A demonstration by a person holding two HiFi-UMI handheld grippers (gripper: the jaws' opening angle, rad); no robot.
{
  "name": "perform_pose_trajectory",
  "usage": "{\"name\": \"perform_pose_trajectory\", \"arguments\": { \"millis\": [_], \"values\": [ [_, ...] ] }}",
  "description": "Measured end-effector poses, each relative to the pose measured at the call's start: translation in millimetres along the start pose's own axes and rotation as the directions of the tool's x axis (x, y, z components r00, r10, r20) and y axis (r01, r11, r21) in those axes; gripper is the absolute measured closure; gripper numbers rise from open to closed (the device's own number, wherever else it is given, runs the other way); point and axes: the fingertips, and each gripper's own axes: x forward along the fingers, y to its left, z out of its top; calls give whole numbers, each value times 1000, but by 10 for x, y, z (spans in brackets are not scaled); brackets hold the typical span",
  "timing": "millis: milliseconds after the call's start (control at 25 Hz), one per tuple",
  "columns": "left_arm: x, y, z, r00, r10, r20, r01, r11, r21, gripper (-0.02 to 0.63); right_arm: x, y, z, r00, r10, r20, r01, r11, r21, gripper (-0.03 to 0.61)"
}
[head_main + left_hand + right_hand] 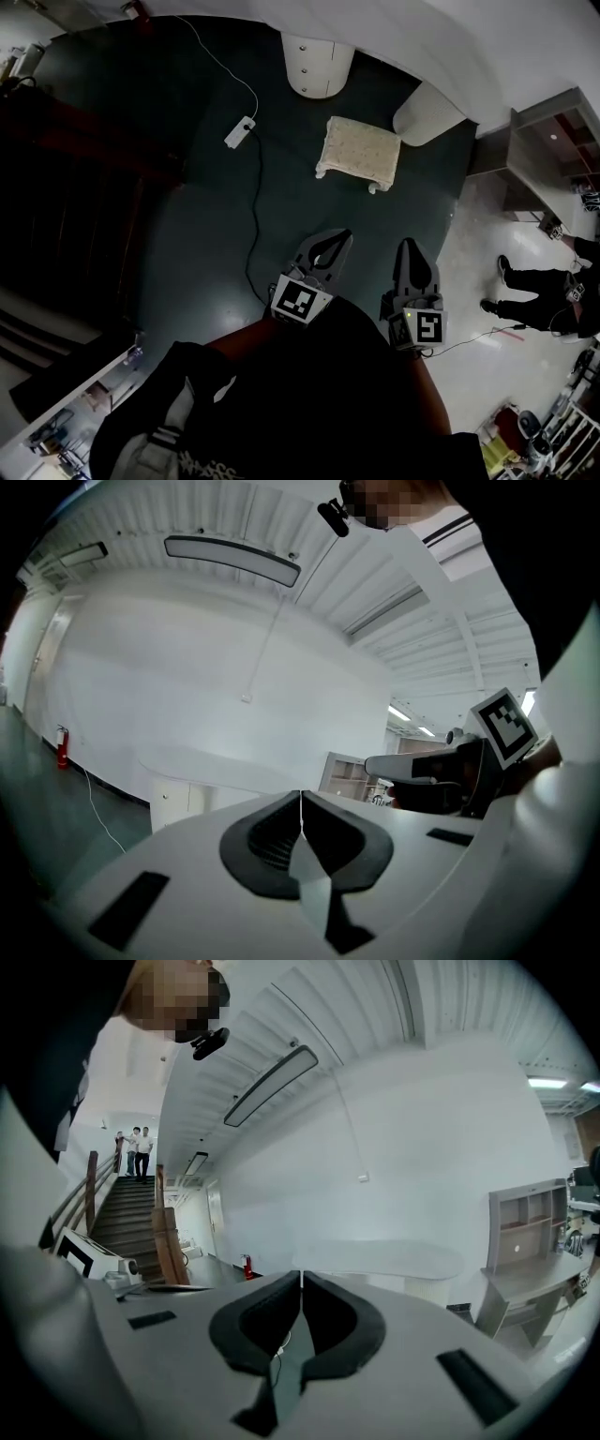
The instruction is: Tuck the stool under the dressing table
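A cream cushioned stool (pixel 361 150) with short white legs stands on the dark floor, out in front of the white dressing table (pixel 319 66). The table's drawer unit is at its left and a rounded leg (pixel 429 112) at its right. My left gripper (pixel 344 236) and right gripper (pixel 410 246) hover side by side, well short of the stool, both shut and holding nothing. In the left gripper view the jaws (pixel 301 795) meet, with the table (pixel 216 766) ahead. In the right gripper view the shut jaws (pixel 301 1275) point at the tabletop (pixel 384 1258).
A white power strip (pixel 240 131) and its cable lie on the floor left of the stool. Dark stairs (pixel 66 187) run along the left. A grey shelf desk (pixel 539 164) and a person's legs (pixel 525 286) are at the right. A fire extinguisher (pixel 62 747) stands by the wall.
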Motion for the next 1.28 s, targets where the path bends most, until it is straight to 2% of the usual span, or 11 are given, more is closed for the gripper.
{"name": "perform_pose_trajectory", "arguments": {
  "millis": [200, 400, 520, 680, 760, 880, 1000, 1120, 1280],
  "values": [
    [183, 514, 37, 999, 25, -35, -26, 999, -36, 597, 477, -57, -107, 995, 7, -97, -3, 999, 40, 540],
    [383, 880, 142, 997, 51, -58, -53, 998, -27, 597, 723, -211, -155, 994, -25, -108, 31, 997, 64, 540],
    [556, 1031, 60, 993, 68, -100, -69, 998, -2, 597, 820, -450, -213, 992, -51, -117, 62, 994, 94, 540],
    [733, 1180, -85, 985, 90, -150, -94, 996, -14, 597, 912, -756, -281, 989, -86, -120, 91, 995, 43, 539],
    [847, 1266, -90, 984, 100, -146, -106, 994, -34, 597, 1055, -868, -332, 991, -75, -111, 78, 997, 18, 539],
    [1117, 1361, -145, 986, 101, -130, -103, 995, -3, 597, 1344, -1086, -473, 993, -34, -109, 35, 999, 11, 540],
    [1444, 1404, -324, 992, 55, -116, -59, 998, -26, 597, 1713, -1273, -643, 991, 34, -133, -41, 998, -46, 538],
    [1655, 1624, -623, 981, 105, -161, -115, 992, -56, 597, 2060, -1460, -878, 981, 88, -173, -105, 991, -88, 539],
    [1856, 2032, -1132, 952, 184, -243, -181, 983, 37, 597, 2373, -1806, -1361, 974, 81, -212, -96, 994, -60, 538]
  ]
}}
